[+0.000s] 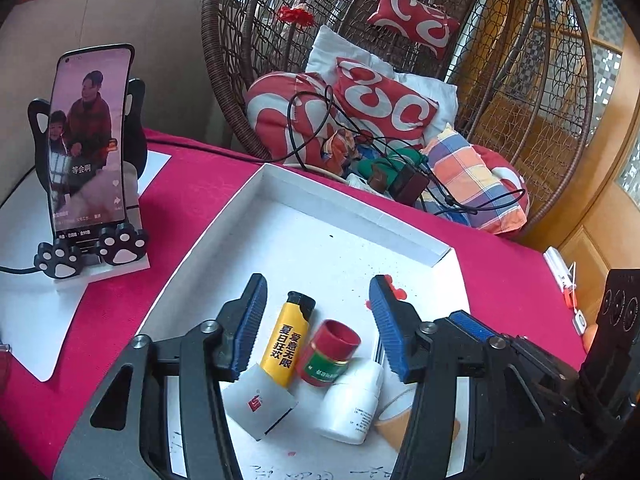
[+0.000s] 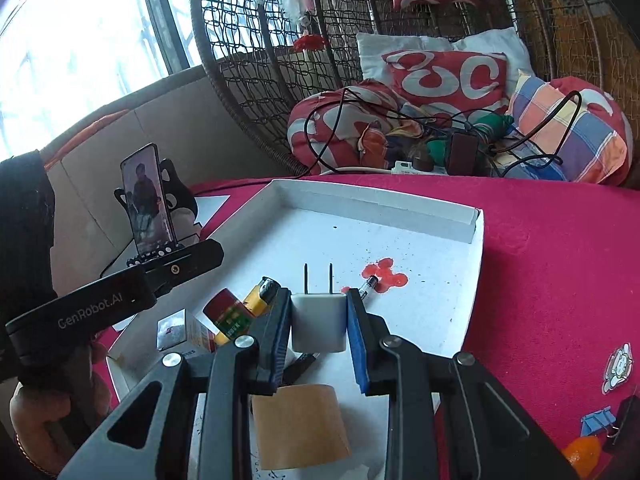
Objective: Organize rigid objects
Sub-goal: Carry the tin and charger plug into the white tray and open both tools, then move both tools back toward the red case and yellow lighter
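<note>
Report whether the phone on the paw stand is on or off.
On. The phone stands upright in its paw-print stand with the screen lit, showing a video frame with people and caption text.

**A lived-in room of a home**

The setting is domestic. Behind the bench (image 1: 500,280), which is covered by a magenta cloth, stands a wicker hanging egg chair (image 1: 520,60) filled with red-and-white patterned cushions (image 1: 384,100), a white pillow (image 2: 492,46), a plaid cushion (image 1: 468,168) and tangled black charging cables (image 2: 332,120). A smartphone (image 1: 86,148) playing a video leans upright in a cat-paw phone stand (image 1: 120,244). A large daylit window (image 2: 80,40) runs along the wall at left, and panelled wooden doors (image 1: 600,80) with patterned glass close the right side. Small household items lie in a shallow white box lid (image 1: 360,224).
</note>
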